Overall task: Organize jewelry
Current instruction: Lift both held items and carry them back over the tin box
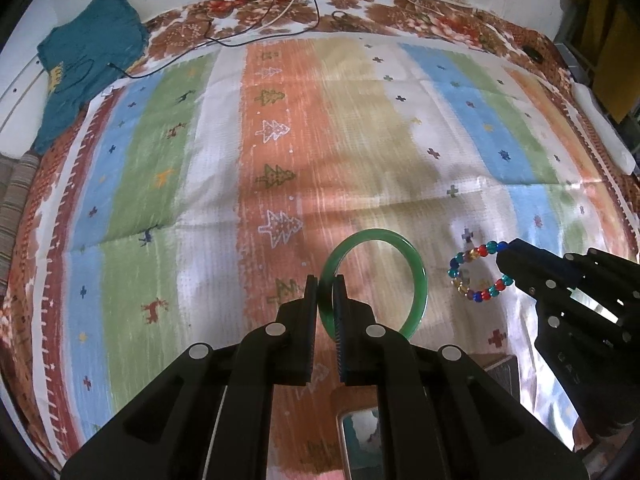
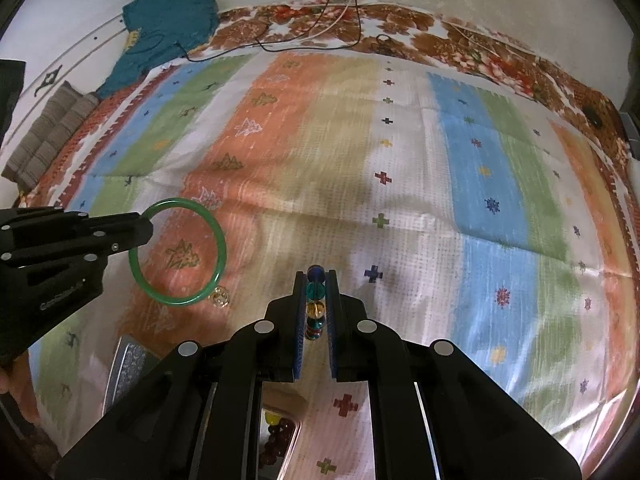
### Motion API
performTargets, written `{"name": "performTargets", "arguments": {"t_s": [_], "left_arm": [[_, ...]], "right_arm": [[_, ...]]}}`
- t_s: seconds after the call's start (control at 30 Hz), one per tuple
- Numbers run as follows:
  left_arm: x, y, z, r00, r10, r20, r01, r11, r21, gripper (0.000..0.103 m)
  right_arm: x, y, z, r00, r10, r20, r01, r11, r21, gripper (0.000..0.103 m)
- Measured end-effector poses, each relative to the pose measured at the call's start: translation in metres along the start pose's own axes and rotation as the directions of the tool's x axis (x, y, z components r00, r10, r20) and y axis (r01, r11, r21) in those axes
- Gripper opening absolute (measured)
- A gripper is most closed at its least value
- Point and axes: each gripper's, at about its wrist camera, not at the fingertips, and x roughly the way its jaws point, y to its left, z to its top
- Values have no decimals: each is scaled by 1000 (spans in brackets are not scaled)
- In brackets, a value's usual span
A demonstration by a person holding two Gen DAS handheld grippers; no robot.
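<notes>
My left gripper [image 1: 325,280] is shut on a green bangle [image 1: 416,264] and holds it above the striped cloth [image 1: 280,140]. The bangle [image 2: 218,240] and left gripper [image 2: 146,230] also show at the left of the right wrist view. My right gripper [image 2: 316,276] is shut on a bracelet of coloured beads [image 2: 315,300], seen edge-on between its fingers. In the left wrist view the bead bracelet [image 1: 476,272] hangs as a ring from the right gripper [image 1: 505,262]. A small clear bead piece [image 2: 220,296] lies on the cloth below the bangle.
A jewelry box with a mirrored lid [image 1: 360,440] sits under the grippers; a tray with dark red and yellow beads [image 2: 276,436] and a textured box part [image 2: 128,364] show near the front. A teal garment [image 1: 88,64] and cables [image 1: 280,12] lie at the back.
</notes>
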Motion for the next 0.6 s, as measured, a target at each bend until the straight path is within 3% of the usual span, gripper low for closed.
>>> {"name": "performTargets", "arguments": {"t_s": [0.6], "left_arm": [[-53, -3, -25, 996, -32, 86, 33, 999, -1, 7]], "right_arm": [[-49, 12, -14, 997, 0, 79, 2, 1000, -25, 10]]}}
